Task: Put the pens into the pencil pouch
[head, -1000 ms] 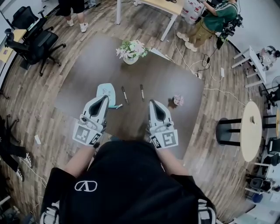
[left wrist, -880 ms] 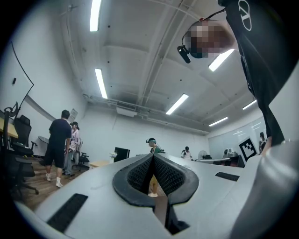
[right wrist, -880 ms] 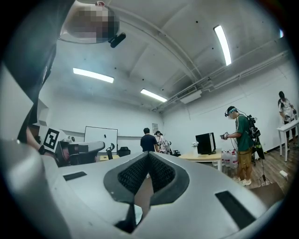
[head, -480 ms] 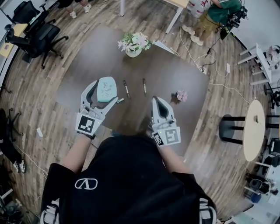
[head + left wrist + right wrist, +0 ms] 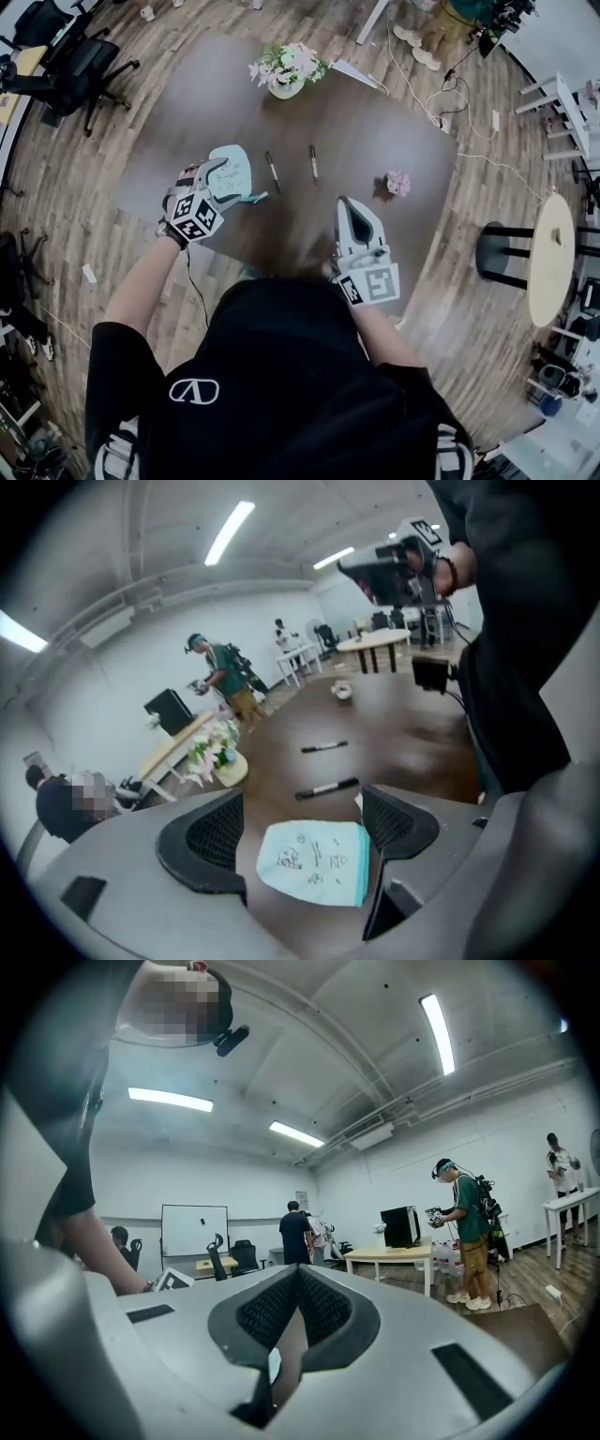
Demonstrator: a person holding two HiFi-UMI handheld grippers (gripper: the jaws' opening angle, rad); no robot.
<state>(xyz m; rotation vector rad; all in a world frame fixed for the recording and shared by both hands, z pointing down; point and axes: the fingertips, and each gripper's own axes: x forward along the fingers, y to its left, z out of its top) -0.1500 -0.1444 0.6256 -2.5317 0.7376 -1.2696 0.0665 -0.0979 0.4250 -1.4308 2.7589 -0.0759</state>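
A light teal pencil pouch (image 5: pixel 232 172) lies flat on the dark brown table (image 5: pixel 375 131), left of centre. My left gripper (image 5: pixel 225 184) is low over it, tilted down, and stands open. In the left gripper view the pouch (image 5: pixel 315 859) lies between the spread jaws, and neither pad touches it. Two black pens (image 5: pixel 272 172) (image 5: pixel 313 161) lie side by side just right of the pouch, seen again as pens (image 5: pixel 326 787) (image 5: pixel 324 747) beyond the jaws. My right gripper (image 5: pixel 346 203) hovers level near the table's front edge, shut and holding nothing (image 5: pixel 298 1283).
A pot of flowers (image 5: pixel 285 69) stands at the table's far side. A small pink object (image 5: pixel 397 181) lies right of the pens. Office chairs (image 5: pixel 66 66) stand at the far left, a round table (image 5: pixel 551 258) at the right. A person with grippers (image 5: pixel 466 1222) stands beyond.
My left gripper has opened, rolled and dropped from in front of me down over the pouch. The right gripper stayed shut and sank slightly.
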